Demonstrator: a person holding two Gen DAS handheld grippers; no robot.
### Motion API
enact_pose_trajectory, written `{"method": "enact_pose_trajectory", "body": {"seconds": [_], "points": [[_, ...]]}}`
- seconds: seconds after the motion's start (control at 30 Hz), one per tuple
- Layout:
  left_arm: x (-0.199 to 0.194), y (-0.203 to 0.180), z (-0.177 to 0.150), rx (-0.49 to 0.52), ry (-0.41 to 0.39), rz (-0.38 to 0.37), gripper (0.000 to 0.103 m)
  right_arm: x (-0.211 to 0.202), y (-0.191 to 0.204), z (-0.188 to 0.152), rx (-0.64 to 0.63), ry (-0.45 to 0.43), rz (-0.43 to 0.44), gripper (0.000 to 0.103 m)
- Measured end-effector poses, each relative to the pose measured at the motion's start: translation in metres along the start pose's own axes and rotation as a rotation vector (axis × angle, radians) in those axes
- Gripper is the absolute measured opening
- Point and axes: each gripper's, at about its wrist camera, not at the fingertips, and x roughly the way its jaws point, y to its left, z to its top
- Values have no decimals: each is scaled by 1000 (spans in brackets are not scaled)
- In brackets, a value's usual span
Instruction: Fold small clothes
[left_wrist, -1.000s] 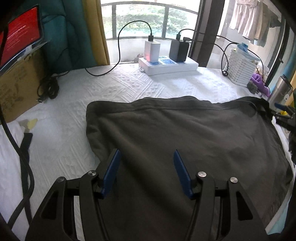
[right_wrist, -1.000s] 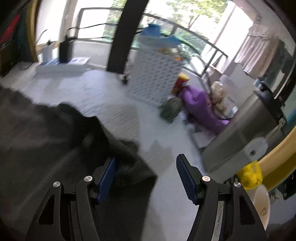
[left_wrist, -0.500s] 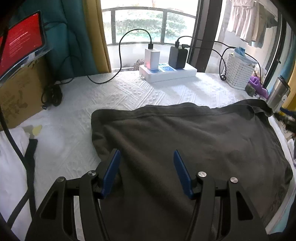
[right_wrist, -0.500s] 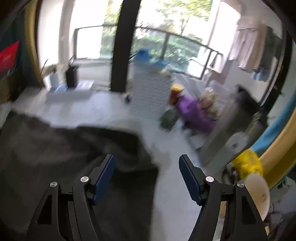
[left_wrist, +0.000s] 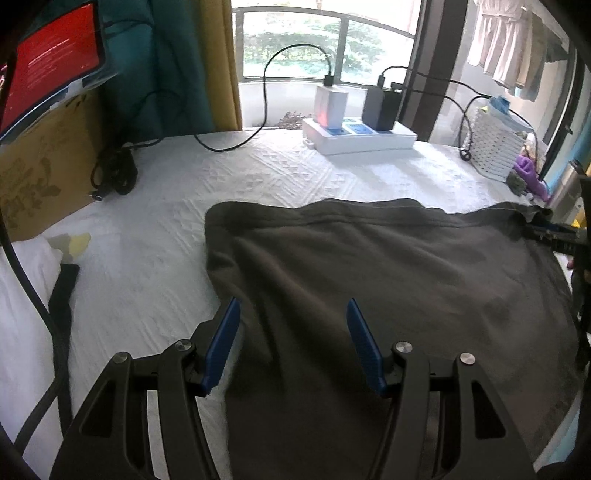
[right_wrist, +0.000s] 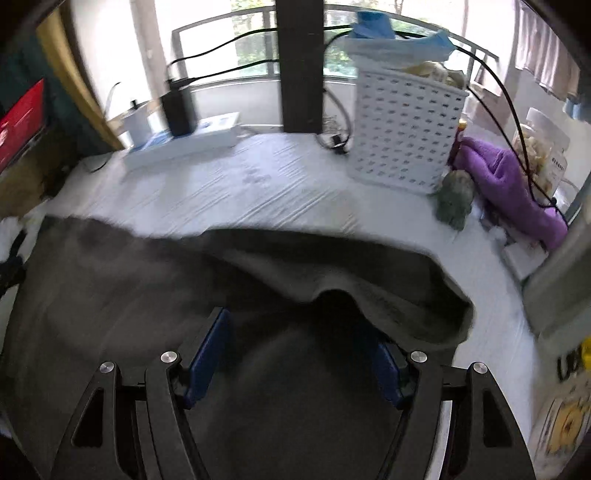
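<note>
A soft, dark grey garment (left_wrist: 388, 266) lies spread and lightly creased across the centre and right of a white quilted cover (left_wrist: 258, 177). The left gripper (left_wrist: 293, 341) stands half open over its near left edge, gripping nothing. The right gripper (right_wrist: 295, 354) is spread wide above a folded-over corner, its blue pads (right_wrist: 207, 354) bare

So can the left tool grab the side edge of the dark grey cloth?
Probably yes. The left tool hangs open right over the dark grey cloth, its left edge lies between the fingers, and nothing covers it.
</note>
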Motion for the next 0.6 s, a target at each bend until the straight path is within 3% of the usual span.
{"method": "enact_pose_trajectory", "body": {"seconds": [0.23, 0.6], "points": [[18, 14, 7, -14, 21, 25, 60, 14, -25, 15, 34, -4, -75, 73], [0, 17, 1, -11, -8, 7, 60, -21, -18, -4, 29, -34, -116, 73]]}}
